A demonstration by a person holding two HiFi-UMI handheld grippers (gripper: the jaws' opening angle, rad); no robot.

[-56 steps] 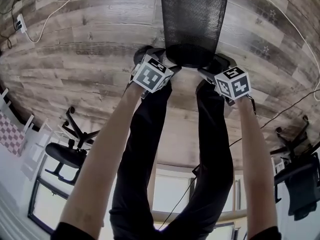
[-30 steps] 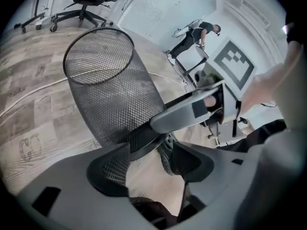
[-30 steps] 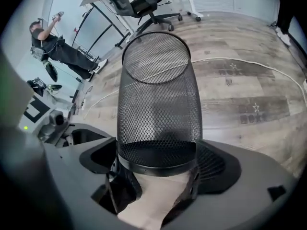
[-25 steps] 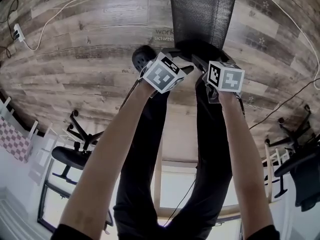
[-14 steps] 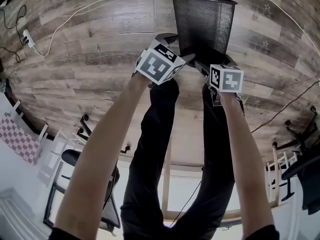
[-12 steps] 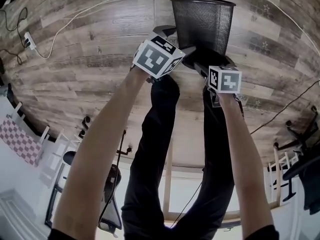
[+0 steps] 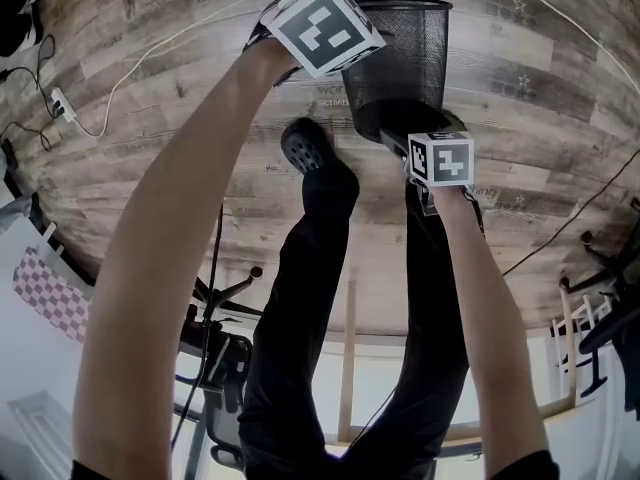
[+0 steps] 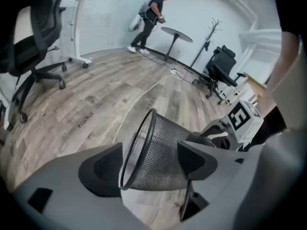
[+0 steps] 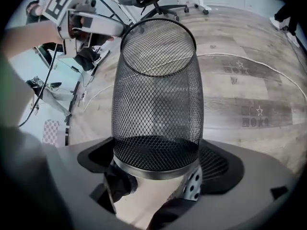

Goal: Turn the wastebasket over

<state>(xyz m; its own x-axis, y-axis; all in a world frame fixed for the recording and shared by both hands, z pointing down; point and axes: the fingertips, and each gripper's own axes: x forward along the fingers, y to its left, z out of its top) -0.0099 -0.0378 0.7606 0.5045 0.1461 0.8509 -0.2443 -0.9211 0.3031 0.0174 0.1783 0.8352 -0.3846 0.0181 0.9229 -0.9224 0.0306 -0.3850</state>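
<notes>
As the left tongs (image 8: 149, 163) came off the base (image 9: 153, 152) and swung out to the rim (image 9: 158, 19), their jaws had just been spreading. They stood released, framing the wastebasket (image 7: 400, 58) near its open end, with the pads not pressing on it. The right tongs (image 9: 156, 169) stayed put at the base. Their jaws had just eased a touch wider, with the base between them and both pads seemingly against its band, so they were grasping it there.

The wastebasket looked tipped on its side or close to it, with a shoe (image 9: 193, 188) showing just under the base and the rim pointing away over the floor (image 7: 150, 168). Whether it touched the floor couldn't be told.

For the task: one end was pinned and the other about to be taken, so this was likely the set-up for the flip. The turn itself was not done yet.

Materials: black wire mesh, see-through, round and tapered, wide at the rim and narrow at the base. The rim was a thin rolled hoop and the band a smooth metal ring. It was probably light and a bit springy, so the mesh could give under a squeeze. The floor was matte wood-look planks.
</notes>
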